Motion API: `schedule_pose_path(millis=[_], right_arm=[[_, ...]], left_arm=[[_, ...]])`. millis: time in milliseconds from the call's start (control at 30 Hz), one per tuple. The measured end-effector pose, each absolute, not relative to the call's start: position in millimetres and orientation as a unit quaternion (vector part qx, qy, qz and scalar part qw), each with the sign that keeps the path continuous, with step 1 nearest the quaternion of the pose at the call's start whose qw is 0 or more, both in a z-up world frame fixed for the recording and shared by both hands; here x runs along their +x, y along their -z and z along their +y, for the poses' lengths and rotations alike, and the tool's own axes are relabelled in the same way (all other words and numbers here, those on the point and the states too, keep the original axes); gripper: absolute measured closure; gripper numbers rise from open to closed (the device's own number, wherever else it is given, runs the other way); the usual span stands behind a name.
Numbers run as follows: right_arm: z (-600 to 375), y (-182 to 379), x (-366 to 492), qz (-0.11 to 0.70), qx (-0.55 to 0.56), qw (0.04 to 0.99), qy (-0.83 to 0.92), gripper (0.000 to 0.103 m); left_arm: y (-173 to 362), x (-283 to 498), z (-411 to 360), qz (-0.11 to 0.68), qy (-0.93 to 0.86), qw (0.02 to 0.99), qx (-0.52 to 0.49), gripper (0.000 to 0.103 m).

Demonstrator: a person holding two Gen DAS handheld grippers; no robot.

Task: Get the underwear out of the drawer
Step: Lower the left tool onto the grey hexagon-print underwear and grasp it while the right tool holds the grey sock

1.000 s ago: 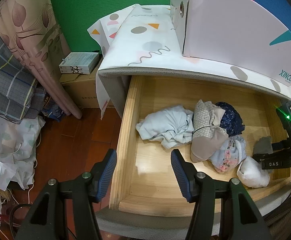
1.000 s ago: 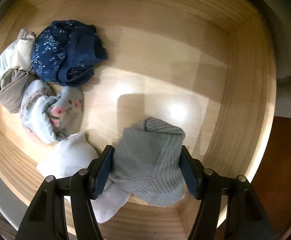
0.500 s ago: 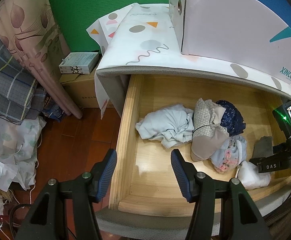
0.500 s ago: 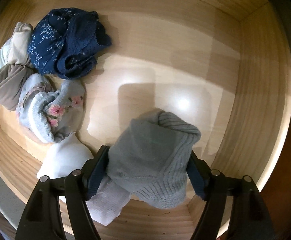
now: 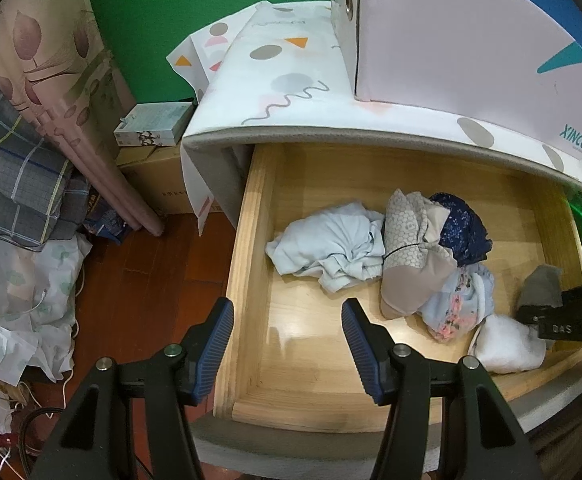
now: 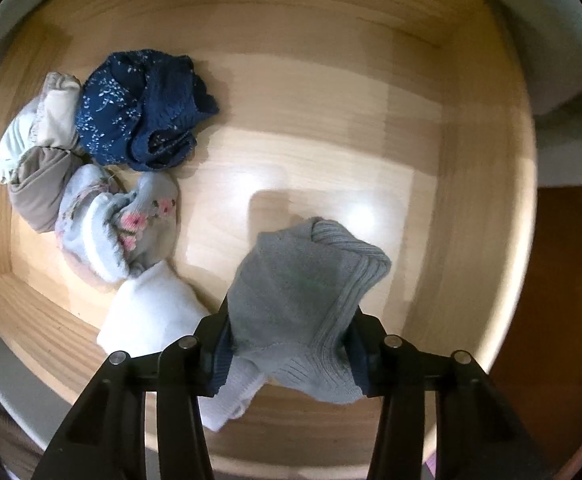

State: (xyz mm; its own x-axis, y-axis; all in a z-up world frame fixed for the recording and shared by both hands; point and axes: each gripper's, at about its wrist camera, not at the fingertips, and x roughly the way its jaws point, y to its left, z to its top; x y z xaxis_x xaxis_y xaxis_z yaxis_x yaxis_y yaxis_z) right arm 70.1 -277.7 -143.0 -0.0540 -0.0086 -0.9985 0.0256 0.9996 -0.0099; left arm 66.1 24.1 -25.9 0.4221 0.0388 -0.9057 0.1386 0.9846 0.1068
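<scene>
Open wooden drawer, centre frame, holding crumpled pale blue cloth, beige bundle, navy piece, floral piece, white piece, grey piece. Left gripper, bottom centre, jaws apart, empty. Right gripper, right edge.

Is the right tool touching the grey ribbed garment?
Touching. In the right wrist view, the right tool is closing with both pads pressed against the grey ribbed garment, which bunches up between them above the drawer floor.
</scene>
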Motion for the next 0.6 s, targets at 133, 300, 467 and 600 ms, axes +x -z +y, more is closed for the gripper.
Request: schedule_pose_path(millis=[133,300,467,600], right_arm=[[-293,136,55,0.725,0.021,0.688,0.031,0.06],[-297,123,46,0.712,0.04,0.7,0.038,0.06],[-304,112,35,0.703,0.057,0.708,0.036,0.06],[-314,111,26,0.7,0.079,0.709,0.033,0.06]], left_arm=[[28,68,20,0.544,0.036,0.834,0.088,0.045],[30,68,19,0.551,0.042,0.829,0.087,0.045],[34,73,18,0.565,0.051,0.819,0.083,0.045],[33,75,11,0.564,0.058,0.819,0.089,0.045]])
